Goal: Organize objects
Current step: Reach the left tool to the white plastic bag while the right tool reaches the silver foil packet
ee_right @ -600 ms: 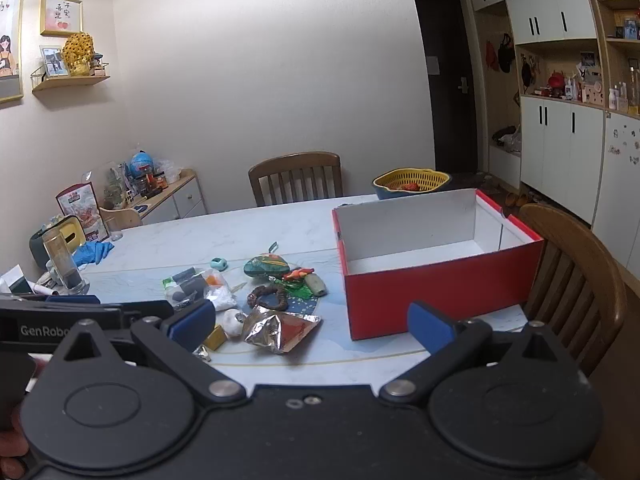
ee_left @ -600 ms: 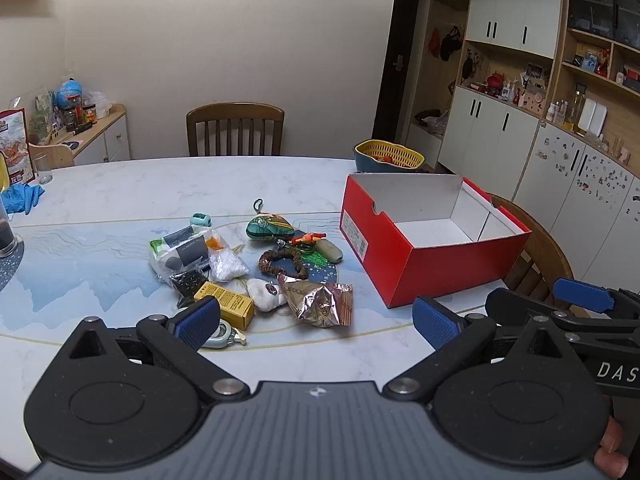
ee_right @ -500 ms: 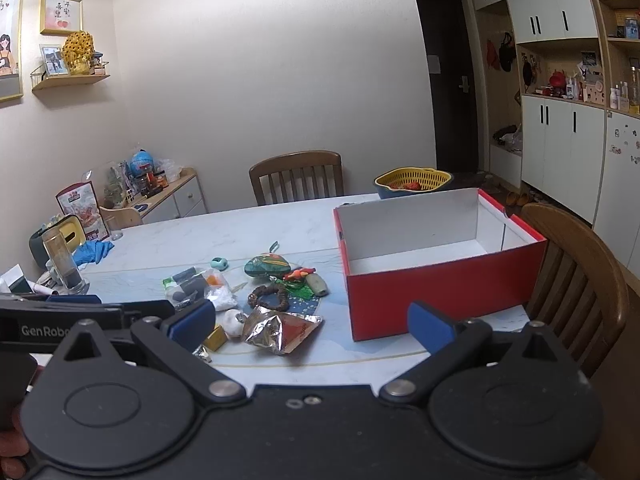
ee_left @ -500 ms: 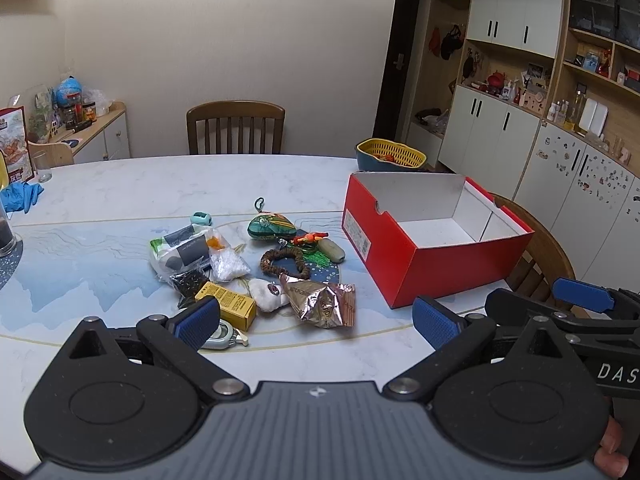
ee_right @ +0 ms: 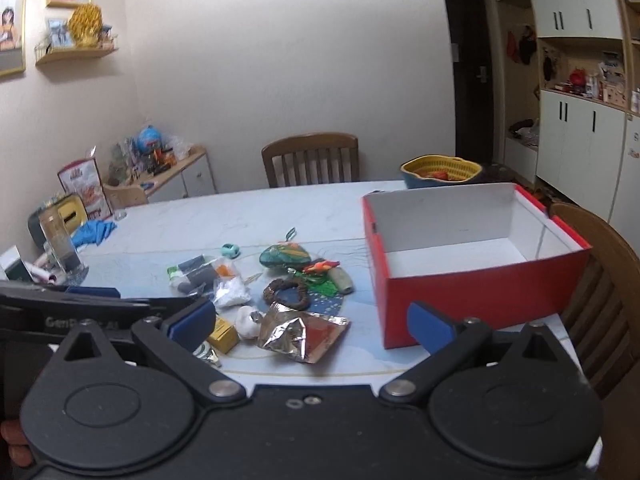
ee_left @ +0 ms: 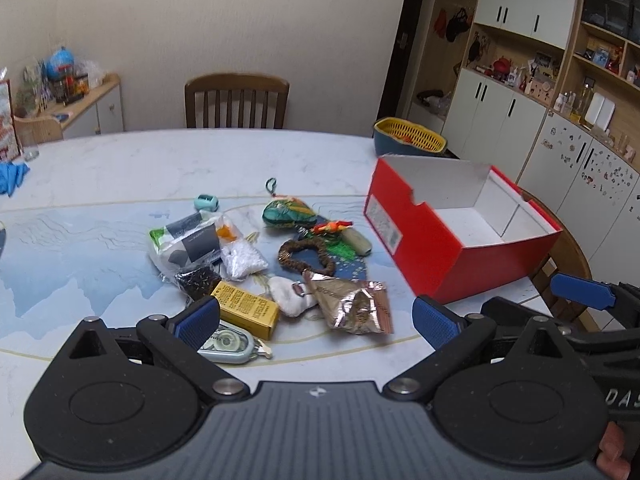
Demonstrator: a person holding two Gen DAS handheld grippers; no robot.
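Observation:
A pile of small objects lies mid-table: a crinkled foil packet (ee_left: 352, 304) (ee_right: 302, 330), a yellow box (ee_left: 246, 308), a white tape dispenser (ee_left: 228, 345), a brown bead bracelet (ee_left: 306, 256), a green pouch (ee_left: 286, 212) and clear bags (ee_left: 192, 240). A red shoebox (ee_left: 452, 256) (ee_right: 476, 292) stands open and empty to the right of the pile. My left gripper (ee_left: 316, 322) hovers wide open at the near edge of the pile, holding nothing. My right gripper (ee_right: 310, 324) is also wide open and empty, short of the foil packet and the box.
A wooden chair (ee_left: 236, 100) stands at the table's far side, and another chair (ee_right: 600, 280) sits right of the shoebox. A yellow basket (ee_left: 410, 138) rests behind the box. A blue glove (ee_right: 94, 232) and a glass (ee_right: 60, 248) stand at the left.
Both views have drifted slightly nearer the pile and the shoebox. Both grippers stay wide open and nothing on the table has moved.

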